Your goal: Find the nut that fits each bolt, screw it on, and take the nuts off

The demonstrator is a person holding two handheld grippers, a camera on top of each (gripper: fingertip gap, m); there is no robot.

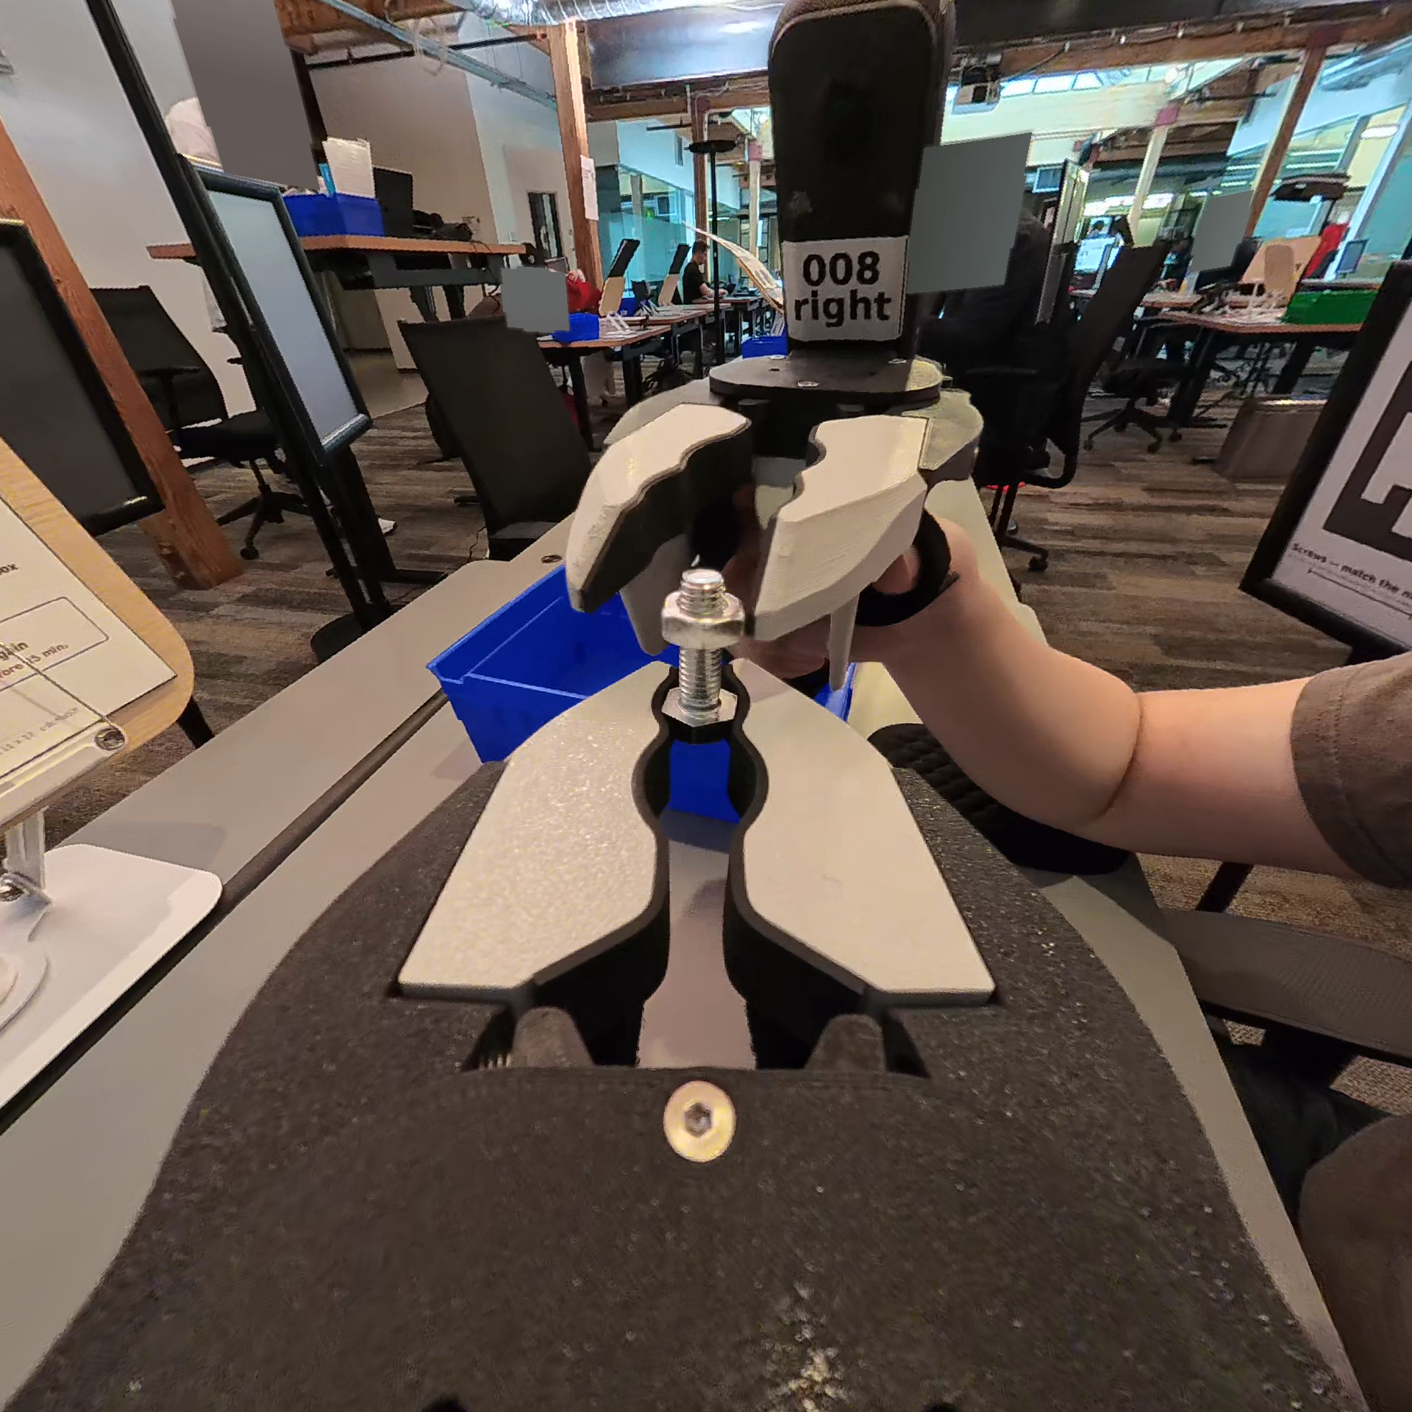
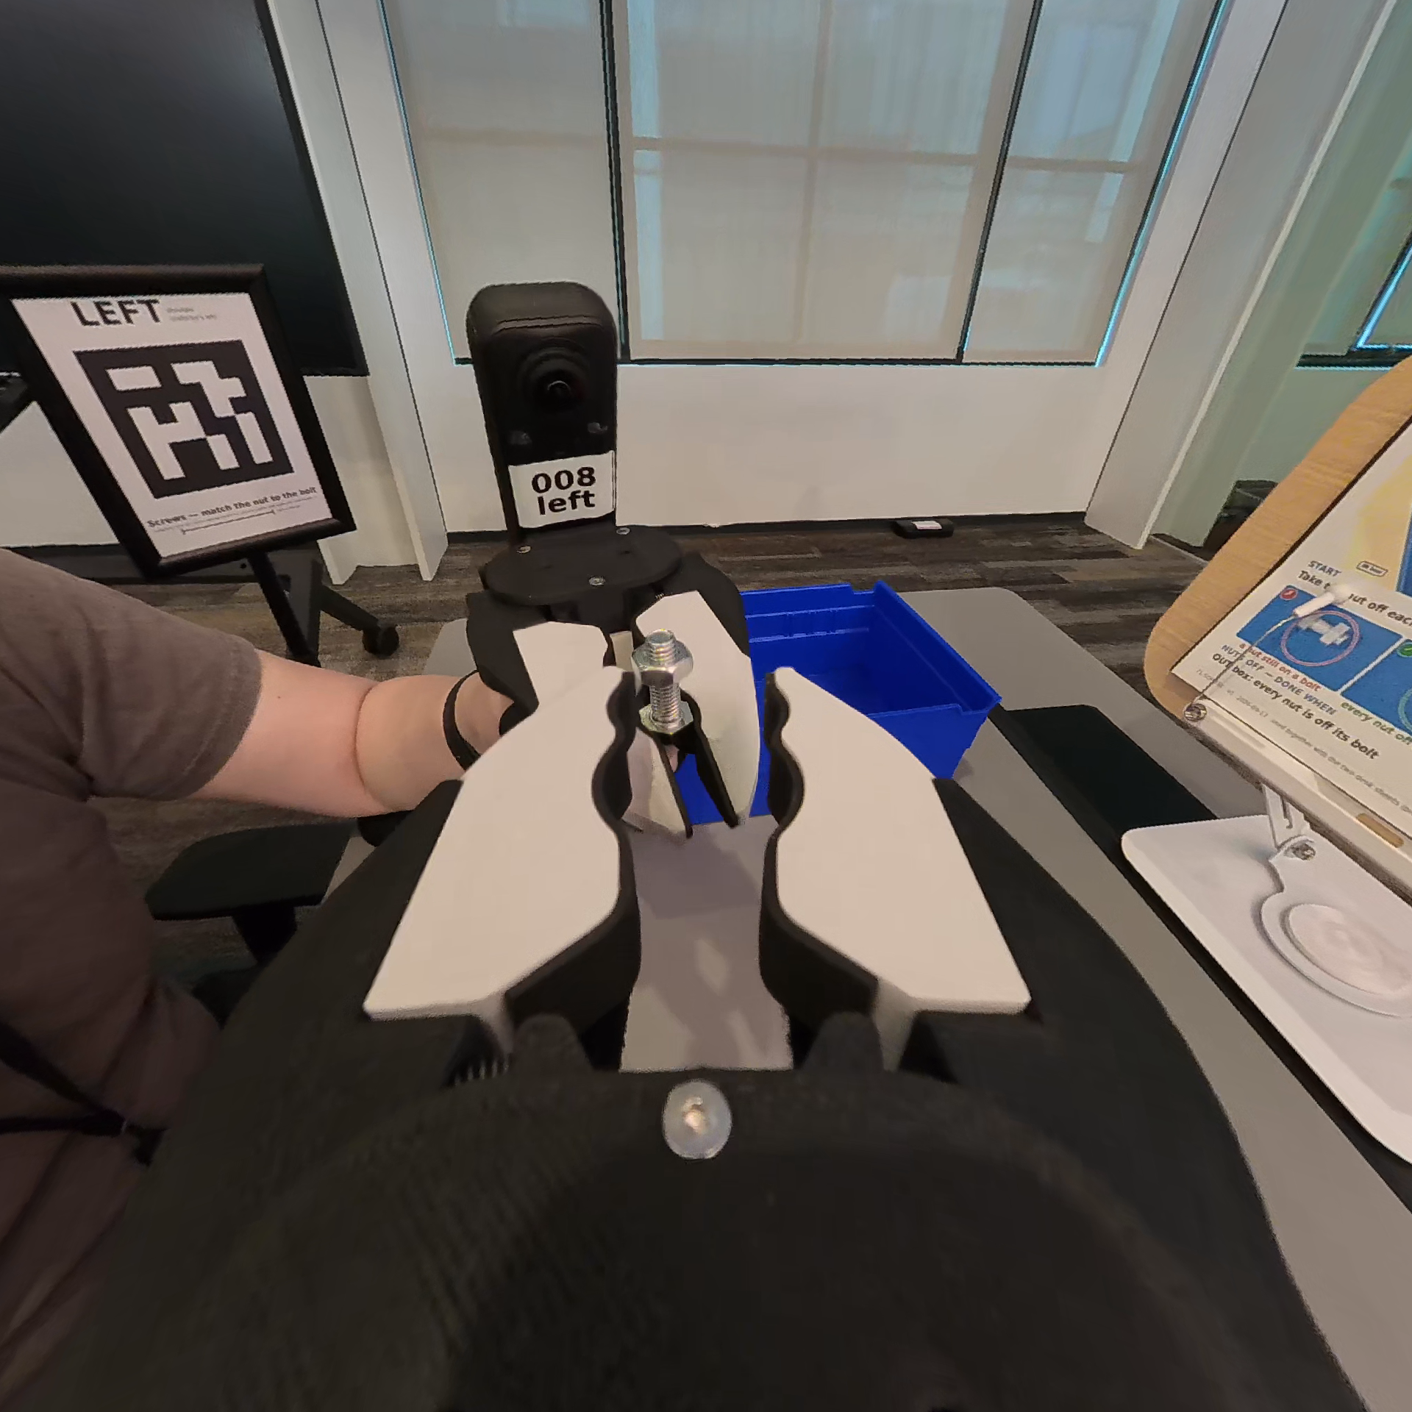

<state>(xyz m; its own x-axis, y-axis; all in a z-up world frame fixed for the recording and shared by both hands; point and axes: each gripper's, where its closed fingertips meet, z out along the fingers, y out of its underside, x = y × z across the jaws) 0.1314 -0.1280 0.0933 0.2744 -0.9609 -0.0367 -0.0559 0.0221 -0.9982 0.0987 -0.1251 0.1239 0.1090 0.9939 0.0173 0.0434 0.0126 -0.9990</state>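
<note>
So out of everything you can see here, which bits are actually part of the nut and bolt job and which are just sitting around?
In the job:
- bolt, upright, head clamped in the left gripper
- nut near the bolt's top
- right gripper, open around the bolt
- blue bin behind

Just about:
- framed marker sign
- instruction board on a stand
- office chairs
</note>
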